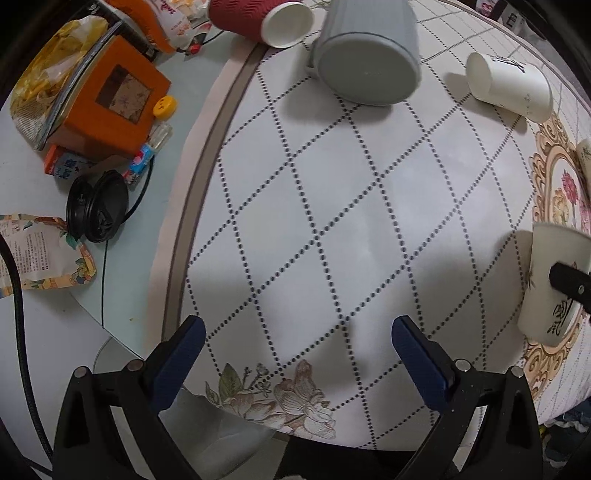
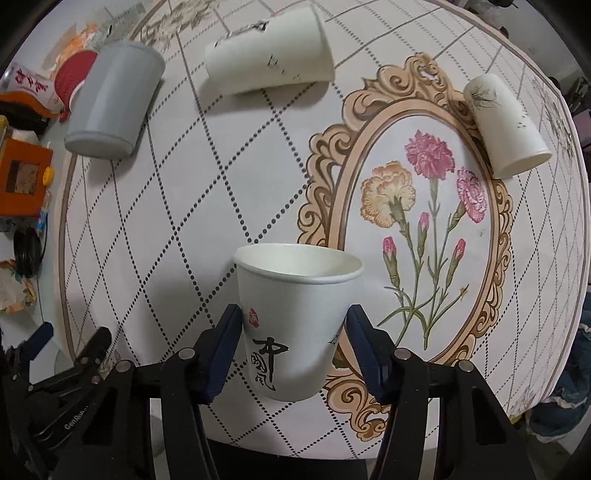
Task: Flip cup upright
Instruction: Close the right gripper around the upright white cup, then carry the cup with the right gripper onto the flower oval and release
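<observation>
My right gripper is shut on a white paper cup with black calligraphy, held upright with its mouth up, its base at or just above the tablecloth. The same cup shows at the right edge of the left wrist view, with a right finger on it. My left gripper is open and empty over the table's near edge. Other cups lie on their sides: a grey one, a white one, another white one and a red one.
A round table carries a quilted floral cloth. To the left lie an orange box, a black lid, snack packets and a cable. The left gripper shows at the left of the right wrist view.
</observation>
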{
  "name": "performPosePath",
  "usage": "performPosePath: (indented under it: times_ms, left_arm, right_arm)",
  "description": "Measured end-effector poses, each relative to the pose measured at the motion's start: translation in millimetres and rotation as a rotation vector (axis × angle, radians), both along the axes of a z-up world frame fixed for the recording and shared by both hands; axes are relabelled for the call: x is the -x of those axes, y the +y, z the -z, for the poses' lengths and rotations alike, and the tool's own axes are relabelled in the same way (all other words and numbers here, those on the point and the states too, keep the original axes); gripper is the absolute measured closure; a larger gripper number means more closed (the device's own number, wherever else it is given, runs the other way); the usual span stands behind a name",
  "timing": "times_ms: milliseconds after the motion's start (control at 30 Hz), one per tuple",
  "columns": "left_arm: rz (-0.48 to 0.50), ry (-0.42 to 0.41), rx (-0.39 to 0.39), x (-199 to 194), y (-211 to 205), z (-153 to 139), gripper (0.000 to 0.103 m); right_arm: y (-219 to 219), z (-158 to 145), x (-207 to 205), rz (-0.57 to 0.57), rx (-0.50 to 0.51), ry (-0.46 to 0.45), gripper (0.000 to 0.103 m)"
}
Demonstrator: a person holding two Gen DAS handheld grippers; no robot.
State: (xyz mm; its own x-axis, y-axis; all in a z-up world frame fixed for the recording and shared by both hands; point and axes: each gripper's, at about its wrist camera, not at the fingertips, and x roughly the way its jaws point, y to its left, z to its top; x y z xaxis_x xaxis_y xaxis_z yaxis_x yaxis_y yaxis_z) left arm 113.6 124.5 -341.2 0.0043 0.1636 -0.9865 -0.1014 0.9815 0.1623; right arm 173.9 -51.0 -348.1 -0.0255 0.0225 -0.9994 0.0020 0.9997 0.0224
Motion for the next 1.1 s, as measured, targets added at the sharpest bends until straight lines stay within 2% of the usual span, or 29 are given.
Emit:
performPosePath:
  times_ms: [267,367,533,633,767,900,1100]
  left_arm:
    - [-0.010,0.060,0.059,-16.3,-14.3,6.9,0.000]
    - [-0.002,0.079,0.064,-24.5,-20.4,13.1,0.000]
    - [0.043,0.079,0.044,-36.0,-34.6,23.4,0.000]
    - [0.076,0.067,0.020,-38.4,-43.9,28.6,0.000]
    - [0.095,0.059,0.021,-40.4,-52.0,32.3,0.000]
    - [0.102,0.039,0.017,-27.8,-58.3,28.5,0.000]
    - [0.147,-0.013,0.013,-4.5,-61.1,8.0,0.000]
  right_arm:
    - [-22.7,-42.8,1.1,0.065,-0.035,-0.203,0.043]
    - [-35.8,-51.7,-1.5,0.111,-0.034,-0.316,0.043]
    - [-39.6,-55.0,-2.4,0.124,0.055,-0.537,0.043]
    - [-40.2,-47.5,-1.9,0.131,0.100,-0.609,0.043]
    - [-44.1,-29.3,7.8,0.129,0.138,-0.633,0.043]
    - [-41.4,-29.1,28.7,0.091,0.149,-0.673,0.042]
    - [-39.3,-24.9,49.5,0.086,0.124,-0.621,0.041]
